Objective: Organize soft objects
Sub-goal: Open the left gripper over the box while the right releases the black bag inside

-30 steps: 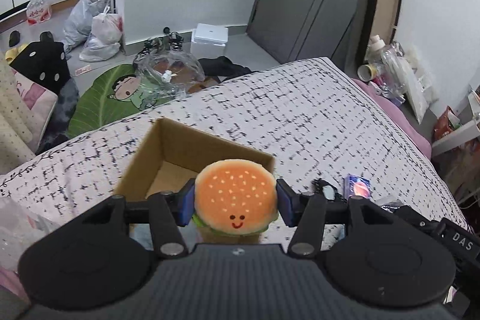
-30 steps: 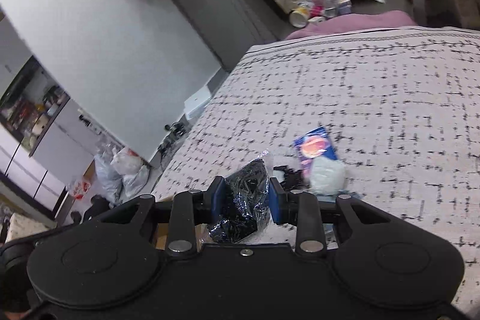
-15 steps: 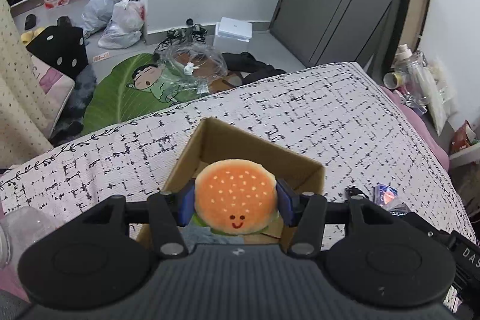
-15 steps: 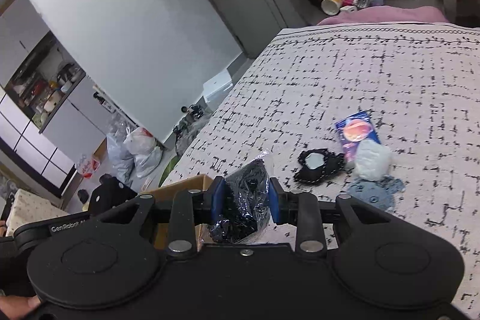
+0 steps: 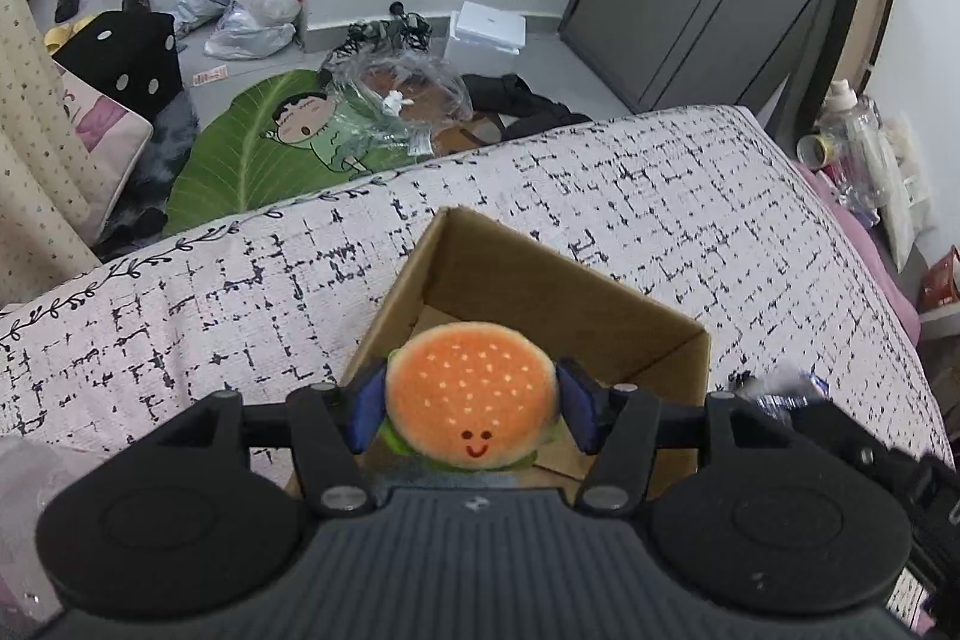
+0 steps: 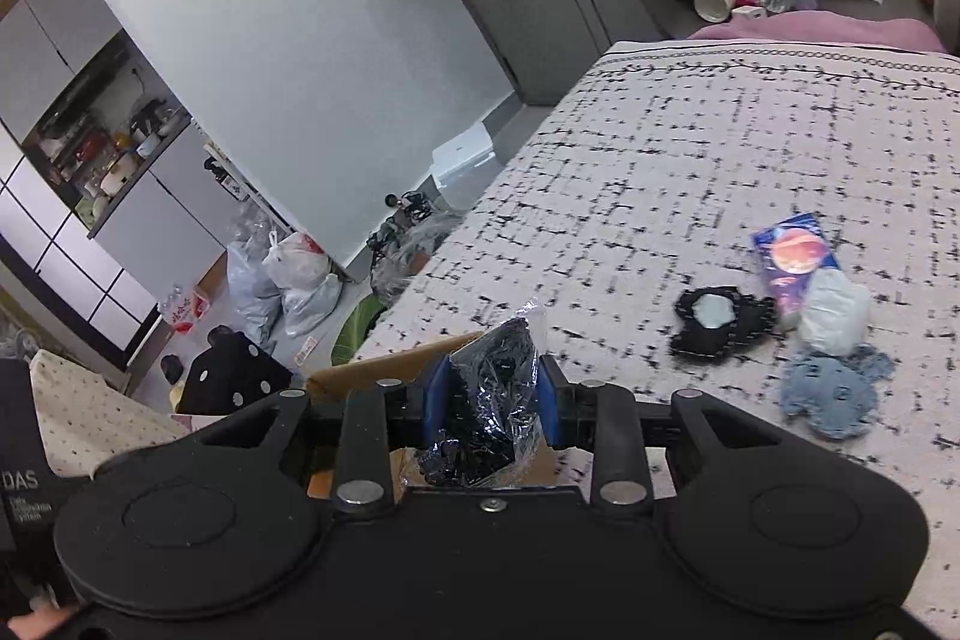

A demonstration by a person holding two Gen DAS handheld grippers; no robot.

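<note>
Round orange plush burger [image 5: 469, 394] with smiling face, above open brown cardboard box [image 5: 558, 304]; left tool [image 5: 469, 403] jaws opening, pads now clear of it. Right tool [image 6: 489, 394] clamped on black wrapped bundle [image 6: 489, 400].

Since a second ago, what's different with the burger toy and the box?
The left gripper has carried the burger over the box, which now sits right under it. Its jaws are opening and gaps show beside the burger, so it is being let go. The right gripper has moved toward the box too, its jaws staying shut on the black packet. The things on the bed have not moved.
</note>
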